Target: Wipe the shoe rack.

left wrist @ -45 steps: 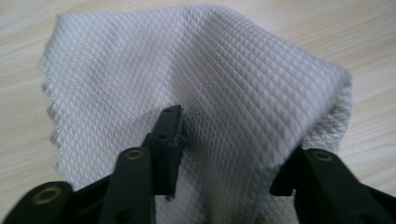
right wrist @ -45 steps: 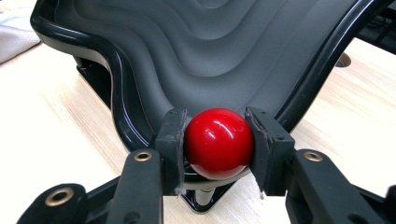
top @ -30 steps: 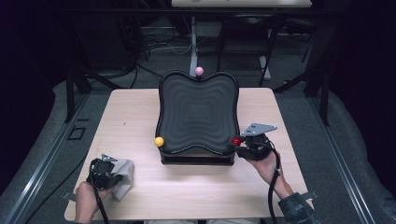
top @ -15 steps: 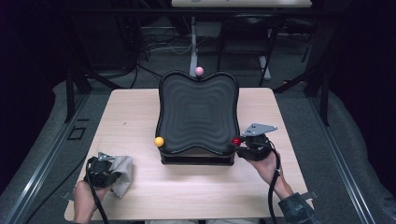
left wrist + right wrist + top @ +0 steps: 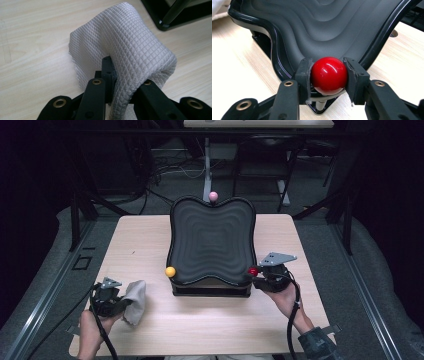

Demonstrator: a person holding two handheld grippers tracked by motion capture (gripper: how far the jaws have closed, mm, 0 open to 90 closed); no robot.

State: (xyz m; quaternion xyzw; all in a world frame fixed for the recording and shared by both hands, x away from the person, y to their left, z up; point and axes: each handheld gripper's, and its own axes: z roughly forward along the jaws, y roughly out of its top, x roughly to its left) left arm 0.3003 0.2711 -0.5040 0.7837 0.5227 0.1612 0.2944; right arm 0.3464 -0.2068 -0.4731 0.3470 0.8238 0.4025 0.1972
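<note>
A black wavy board (image 5: 211, 240) stands on a base in the middle of the table, with a pink knob (image 5: 213, 196) at its far edge, a yellow knob (image 5: 170, 271) at its near left corner and a red knob (image 5: 253, 271) at its near right corner. My right gripper (image 5: 257, 276) is shut on the red knob (image 5: 329, 75), a pad pressed on either side (image 5: 329, 76). My left gripper (image 5: 125, 304) is shut on a grey waffle-weave cloth (image 5: 135, 301), near the table's front left. The cloth (image 5: 125, 52) drapes over the jaws of the left gripper (image 5: 117, 82), lifted off the wood.
The light wooden table (image 5: 140, 245) has bare wood on both sides of the board. Dark floor, cables and black frame legs (image 5: 80, 215) surround the table. The board's base corner (image 5: 172, 17) lies beyond the cloth in the left gripper view.
My left hand has risen a little with the cloth, which now hangs bunched from the jaws instead of lying spread on the table. The right hand has stayed on the red knob.
</note>
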